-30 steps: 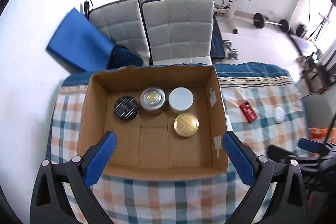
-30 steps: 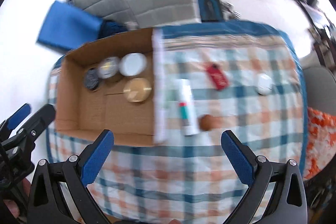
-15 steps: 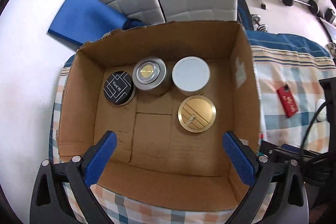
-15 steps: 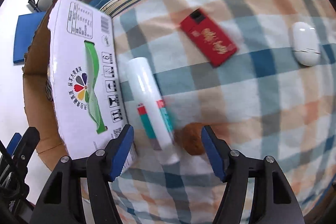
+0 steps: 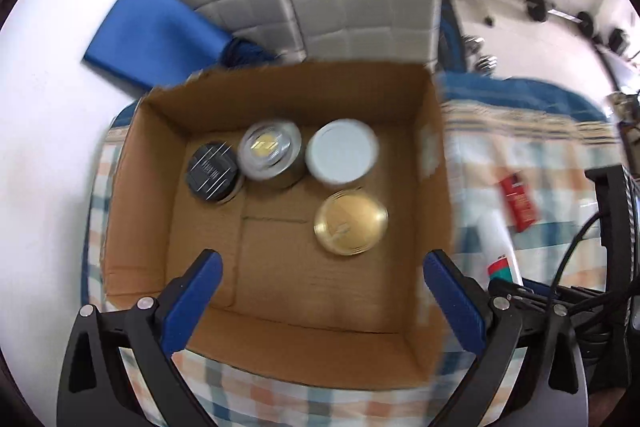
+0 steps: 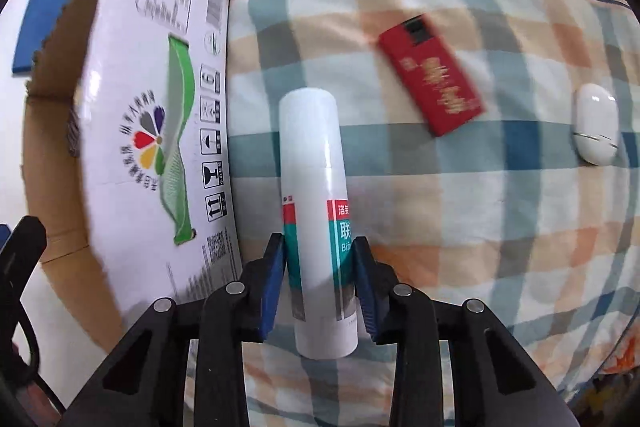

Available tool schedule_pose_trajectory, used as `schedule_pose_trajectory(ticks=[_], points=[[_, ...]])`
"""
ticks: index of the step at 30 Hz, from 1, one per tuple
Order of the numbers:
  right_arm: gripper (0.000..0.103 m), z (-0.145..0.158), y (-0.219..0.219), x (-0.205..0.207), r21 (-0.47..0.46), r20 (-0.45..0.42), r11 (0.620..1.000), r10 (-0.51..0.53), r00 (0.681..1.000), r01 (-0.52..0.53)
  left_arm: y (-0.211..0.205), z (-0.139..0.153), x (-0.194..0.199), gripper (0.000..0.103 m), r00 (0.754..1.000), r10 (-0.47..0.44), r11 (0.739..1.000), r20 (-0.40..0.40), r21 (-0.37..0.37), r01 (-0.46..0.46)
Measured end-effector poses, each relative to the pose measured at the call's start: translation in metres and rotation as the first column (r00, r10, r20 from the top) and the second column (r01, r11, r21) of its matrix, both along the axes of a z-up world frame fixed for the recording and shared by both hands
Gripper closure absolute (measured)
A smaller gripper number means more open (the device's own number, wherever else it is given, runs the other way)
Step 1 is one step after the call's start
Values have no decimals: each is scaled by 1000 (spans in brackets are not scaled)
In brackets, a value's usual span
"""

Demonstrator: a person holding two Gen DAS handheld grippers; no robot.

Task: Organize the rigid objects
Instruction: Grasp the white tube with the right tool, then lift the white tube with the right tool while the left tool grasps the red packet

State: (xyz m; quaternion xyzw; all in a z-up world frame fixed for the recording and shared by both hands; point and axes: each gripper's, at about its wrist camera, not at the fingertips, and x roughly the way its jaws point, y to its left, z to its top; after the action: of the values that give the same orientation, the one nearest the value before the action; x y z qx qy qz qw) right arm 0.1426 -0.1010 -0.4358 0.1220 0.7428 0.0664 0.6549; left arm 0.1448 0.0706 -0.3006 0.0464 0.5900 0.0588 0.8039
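Observation:
A cardboard box (image 5: 432, 163) stands on the checked cloth; its white outer wall (image 6: 132, 131) shows in the right wrist view. Inside are a black tin (image 5: 214, 171), a silver tin (image 5: 270, 151), a white tin (image 5: 342, 157) and a gold tin (image 5: 351, 222). My left gripper (image 5: 320, 287) is open and empty above the box's near side. My right gripper (image 6: 320, 263) is shut on a white bottle with a red and teal label (image 6: 316, 211), which lies on the cloth just right of the box. The bottle also shows in the left wrist view (image 5: 498, 247).
A red flat pack (image 6: 432, 75) and a white oval case (image 6: 596, 123) lie on the cloth to the right. Two grey padded chairs (image 5: 352, 3), a blue pad (image 5: 152, 35) and gym weights (image 5: 560, 15) are beyond the table.
My right gripper went down to the bottle and closed its jaws on it. My left gripper moved in over the box, then drew back a little; it stays open.

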Motion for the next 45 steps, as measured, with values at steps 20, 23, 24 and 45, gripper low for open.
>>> schedule_pose_trajectory(ticks=[20, 23, 24, 45], points=[[68, -9, -236, -57, -136, 43, 950, -277, 960, 280, -159, -107, 46, 19, 949, -185, 958, -257, -262, 116], [68, -22, -246, -49, -151, 66, 936, -311, 948, 317, -161, -127, 64, 28, 946, -153, 962, -287, -260, 77], [68, -26, -248, -46, -150, 67, 934, -317, 946, 324, -163, -134, 70, 29, 944, -145, 962, -295, -264, 65], [67, -58, -229, -14, -213, -4, 961, -181, 983, 176, -182, -142, 31, 68, 938, -232, 963, -259, -195, 184]])
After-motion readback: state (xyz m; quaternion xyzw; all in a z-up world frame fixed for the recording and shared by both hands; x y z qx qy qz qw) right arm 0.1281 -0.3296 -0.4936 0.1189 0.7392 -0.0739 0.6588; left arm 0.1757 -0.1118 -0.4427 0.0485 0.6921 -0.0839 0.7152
